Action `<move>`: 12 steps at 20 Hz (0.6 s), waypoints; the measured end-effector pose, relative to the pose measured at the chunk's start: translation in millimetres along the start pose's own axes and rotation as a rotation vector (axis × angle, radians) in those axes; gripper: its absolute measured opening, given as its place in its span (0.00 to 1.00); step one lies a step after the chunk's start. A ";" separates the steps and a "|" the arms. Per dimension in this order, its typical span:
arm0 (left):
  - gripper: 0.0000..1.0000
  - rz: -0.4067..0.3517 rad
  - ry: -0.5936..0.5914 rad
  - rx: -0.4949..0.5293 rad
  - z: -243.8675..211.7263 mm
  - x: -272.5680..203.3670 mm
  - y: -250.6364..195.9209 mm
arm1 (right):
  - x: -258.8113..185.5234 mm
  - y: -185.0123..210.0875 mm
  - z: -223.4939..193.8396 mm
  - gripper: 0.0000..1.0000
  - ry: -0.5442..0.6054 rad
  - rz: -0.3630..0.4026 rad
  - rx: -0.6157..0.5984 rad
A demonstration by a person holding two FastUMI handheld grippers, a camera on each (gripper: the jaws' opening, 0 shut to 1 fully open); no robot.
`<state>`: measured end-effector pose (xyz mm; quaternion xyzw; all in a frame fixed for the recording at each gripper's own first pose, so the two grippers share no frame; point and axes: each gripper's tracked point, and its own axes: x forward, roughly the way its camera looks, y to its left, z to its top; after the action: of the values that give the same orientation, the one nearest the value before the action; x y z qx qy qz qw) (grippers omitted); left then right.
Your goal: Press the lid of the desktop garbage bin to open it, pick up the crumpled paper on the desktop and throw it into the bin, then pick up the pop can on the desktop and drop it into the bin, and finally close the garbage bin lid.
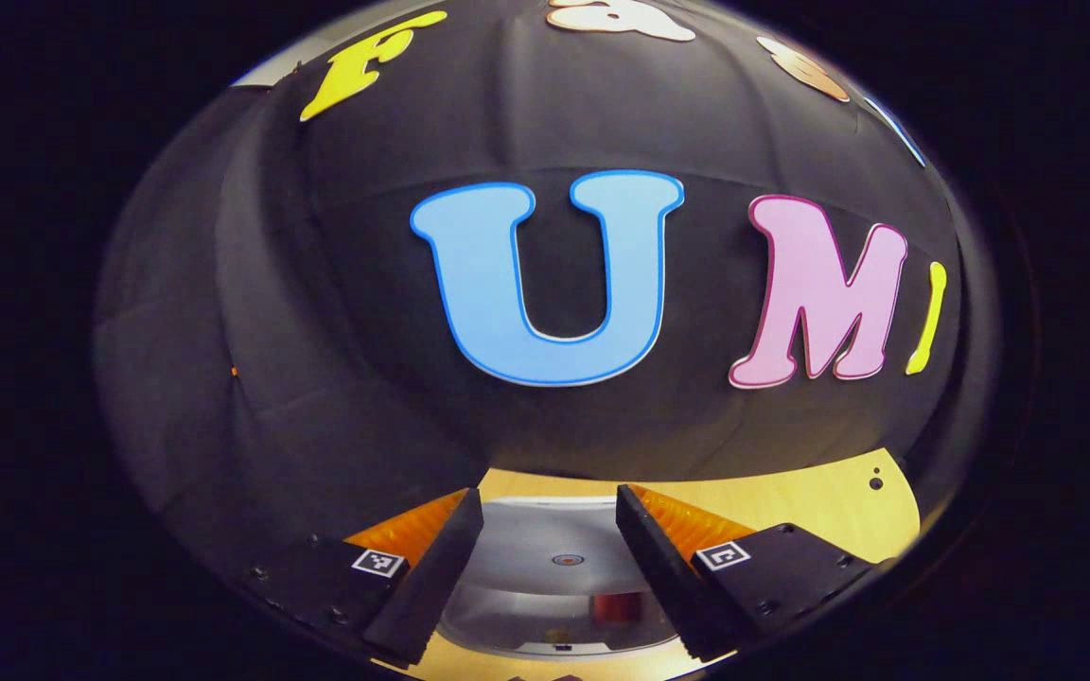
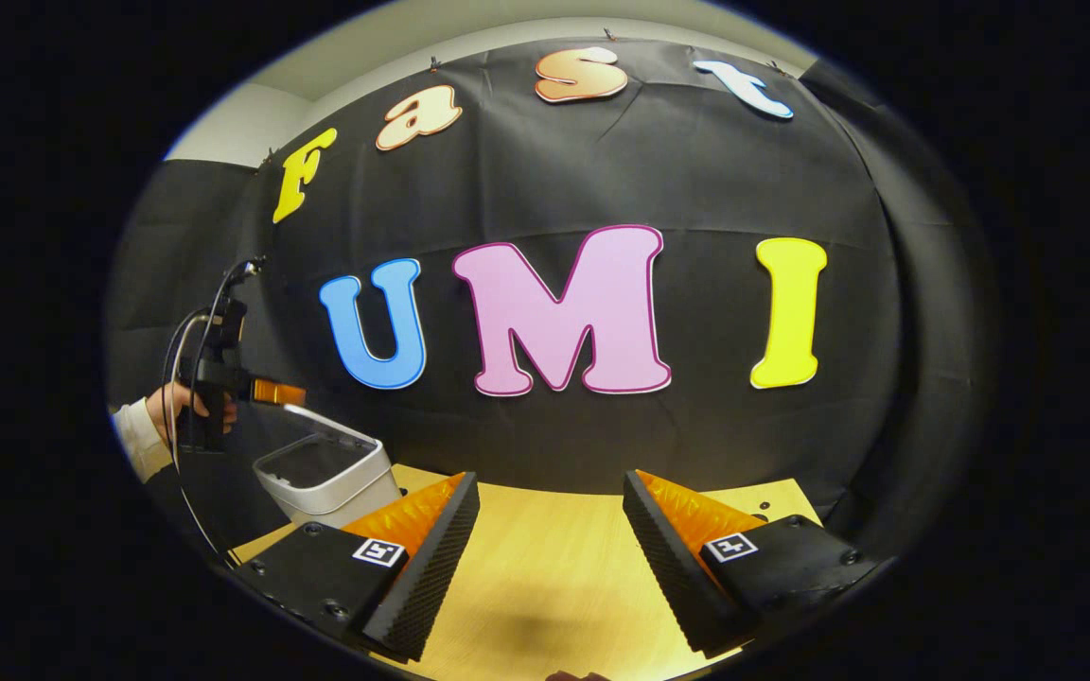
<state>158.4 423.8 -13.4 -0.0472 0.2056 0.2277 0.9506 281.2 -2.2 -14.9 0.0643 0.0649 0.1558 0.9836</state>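
The pale wooden tabletop [image 2: 554, 558] spreads beneath the right gripper [image 2: 552, 549], whose fingers stand apart over bare wood. At its left edge sits the light grey plastic desktop bin [image 2: 323, 487], its lid [image 1: 554, 544] raised. The left gripper [image 1: 550, 567] hovers above the bin, fingers apart and empty, held by a hand [image 2: 176, 407]. A red item [image 1: 616, 605] lies inside.
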 end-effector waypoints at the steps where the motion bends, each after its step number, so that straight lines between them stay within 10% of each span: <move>1: 0.95 -0.003 0.034 0.005 -12.6 -2.7 0.0 | 0.3 4.1 0.7 0.98 -0.001 0.008 -0.001; 12: 0.99 -0.025 0.219 0.016 -96.4 1.3 -2.3 | -18.8 13.9 -4.5 0.99 0.005 0.010 -0.032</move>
<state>124.9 404.6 -101.7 -0.0670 0.3094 0.2077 0.9256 258.6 5.4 -15.2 0.0482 0.0647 0.1617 0.9835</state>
